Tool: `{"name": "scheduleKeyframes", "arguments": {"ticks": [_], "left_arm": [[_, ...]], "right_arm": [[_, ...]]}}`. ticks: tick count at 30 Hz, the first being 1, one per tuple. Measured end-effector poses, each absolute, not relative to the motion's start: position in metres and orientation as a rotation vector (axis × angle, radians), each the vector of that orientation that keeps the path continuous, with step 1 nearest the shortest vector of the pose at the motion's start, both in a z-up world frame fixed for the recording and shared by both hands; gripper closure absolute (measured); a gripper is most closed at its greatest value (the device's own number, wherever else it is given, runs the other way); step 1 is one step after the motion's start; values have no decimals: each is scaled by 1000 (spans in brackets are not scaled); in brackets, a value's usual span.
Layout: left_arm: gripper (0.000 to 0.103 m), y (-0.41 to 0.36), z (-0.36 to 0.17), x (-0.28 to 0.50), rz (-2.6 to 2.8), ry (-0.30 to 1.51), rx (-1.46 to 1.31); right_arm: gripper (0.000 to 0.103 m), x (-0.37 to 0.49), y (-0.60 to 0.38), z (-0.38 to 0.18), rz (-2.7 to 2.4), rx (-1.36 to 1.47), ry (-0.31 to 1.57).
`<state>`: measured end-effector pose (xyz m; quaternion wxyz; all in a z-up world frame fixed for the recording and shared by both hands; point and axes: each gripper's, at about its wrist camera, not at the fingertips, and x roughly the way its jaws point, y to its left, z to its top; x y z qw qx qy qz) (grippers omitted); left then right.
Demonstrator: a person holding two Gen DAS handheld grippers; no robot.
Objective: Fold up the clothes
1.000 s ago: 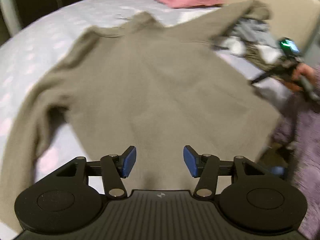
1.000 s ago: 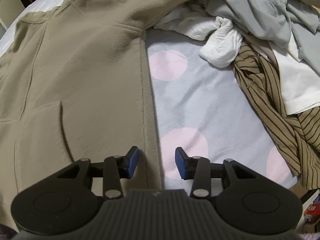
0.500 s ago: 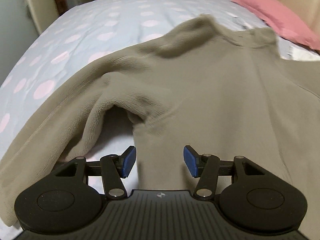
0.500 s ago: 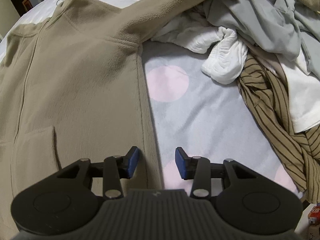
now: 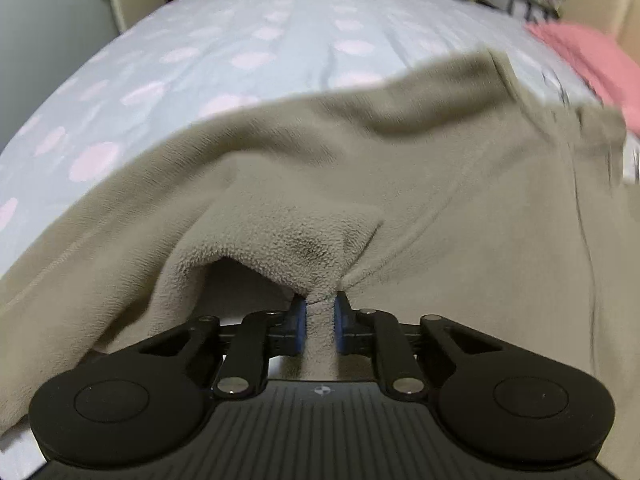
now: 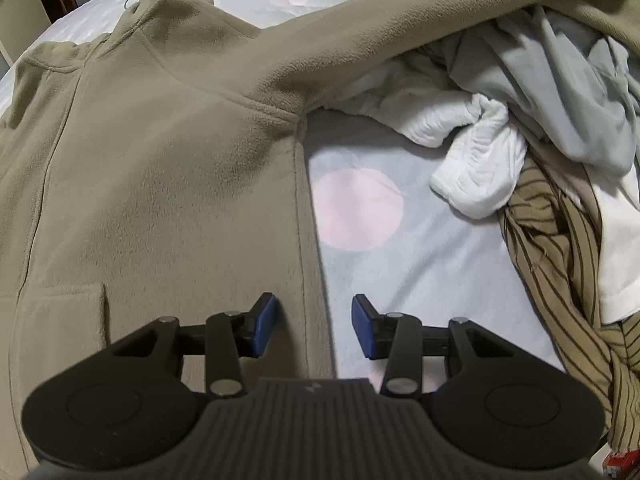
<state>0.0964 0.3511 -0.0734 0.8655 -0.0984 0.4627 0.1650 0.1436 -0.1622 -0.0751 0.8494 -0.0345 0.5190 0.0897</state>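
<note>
A beige fleece jacket (image 5: 460, 216) lies spread on a bed. My left gripper (image 5: 320, 318) is shut on a pinch of the fleece at the underarm, where the sleeve meets the body; the fabric bunches up around the blue pads. In the right wrist view the jacket (image 6: 160, 184) lies flat, collar at the far left, one sleeve stretching to the upper right. My right gripper (image 6: 314, 330) is open and empty, straddling the jacket's side seam just above the fabric.
The bed sheet (image 5: 240, 40) is pale blue with pink dots. A pink pillow (image 5: 592, 56) lies at the far right. A pile of white, grey and brown-striped clothes (image 6: 520, 152) lies right of the jacket. A wall and a door stand beyond the bed.
My left gripper has swung left to the jacket's underarm and shut on the fleece. My right gripper has moved slightly forward along the side seam, still open.
</note>
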Motion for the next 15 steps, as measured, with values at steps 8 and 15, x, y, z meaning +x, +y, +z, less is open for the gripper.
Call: {"name": "scheduleKeyframes", "arguments": {"ticks": [8,15], "left_arm": [[81,365,-84,92,339,1009,-176],[67,348,-81,73,316,1124,-162]], "right_arm": [[57,144,-167,-76,190,-47,1091],[57,137,-187,-75,205,65,1139]]}}
